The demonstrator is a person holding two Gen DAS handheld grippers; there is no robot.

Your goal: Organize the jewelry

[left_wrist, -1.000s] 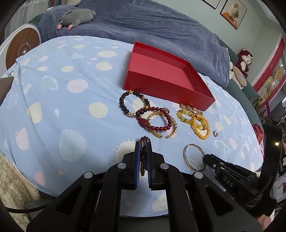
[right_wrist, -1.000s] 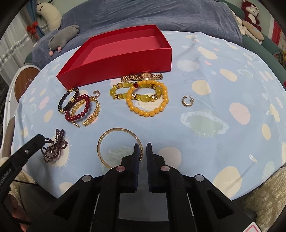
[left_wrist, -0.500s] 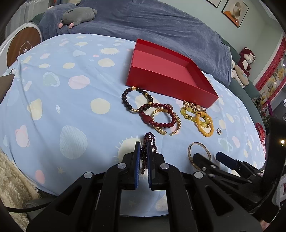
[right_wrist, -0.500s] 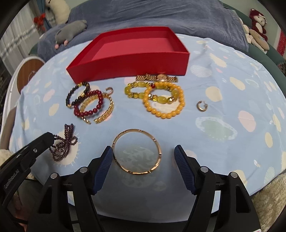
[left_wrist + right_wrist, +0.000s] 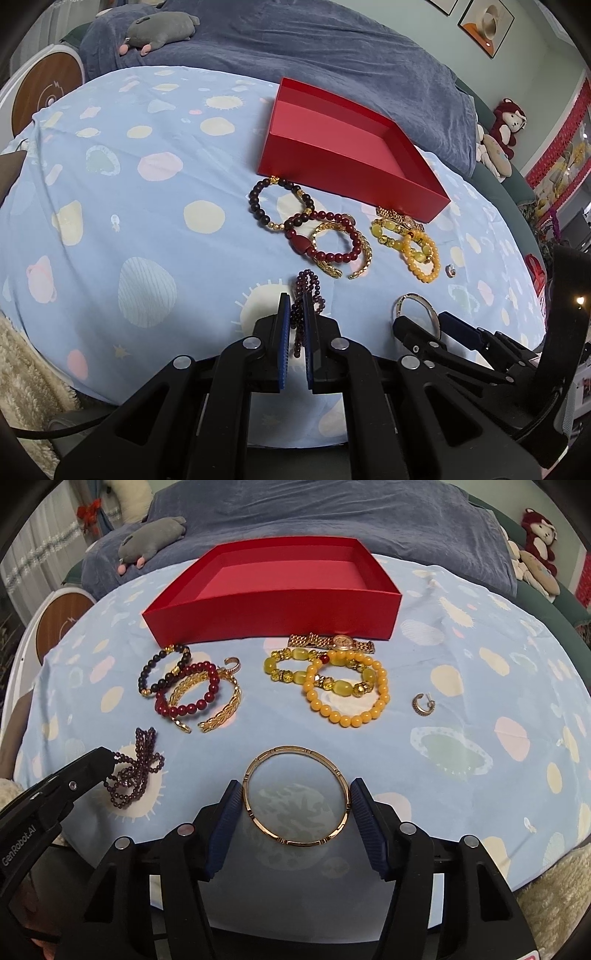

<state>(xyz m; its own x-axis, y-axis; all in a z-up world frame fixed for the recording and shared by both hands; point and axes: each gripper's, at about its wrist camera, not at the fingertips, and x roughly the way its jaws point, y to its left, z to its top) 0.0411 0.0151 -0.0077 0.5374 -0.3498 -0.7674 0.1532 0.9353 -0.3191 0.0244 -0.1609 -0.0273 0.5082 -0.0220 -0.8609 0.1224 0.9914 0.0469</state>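
Observation:
An empty red box [image 5: 354,155] [image 5: 280,590] stands at the back of the blue spotted cloth. My left gripper [image 5: 294,306] is shut on a dark purple bead bracelet [image 5: 304,295] [image 5: 135,771] that lies on the cloth. My right gripper [image 5: 295,794] is open, its pads on either side of a thin gold bangle [image 5: 295,794] [image 5: 417,306]. Between box and grippers lie a dark bead bracelet [image 5: 162,668], a red bead bracelet [image 5: 188,694], a gold chain cuff [image 5: 218,701], yellow bead bracelets [image 5: 347,690], a gold watch [image 5: 332,642] and a small hoop earring [image 5: 421,703].
A blue blanket [image 5: 332,513] with a grey plush [image 5: 151,541] lies behind the cloth. Plush toys [image 5: 535,550] sit at the far right. A round wooden-faced object [image 5: 44,92] stands at the left. A shaggy rug [image 5: 26,387] lies below the near edge.
My right gripper has opened wide and moved forward so its pads flank the gold bangle. My left gripper stays shut on the purple bracelet, shifted slightly forward.

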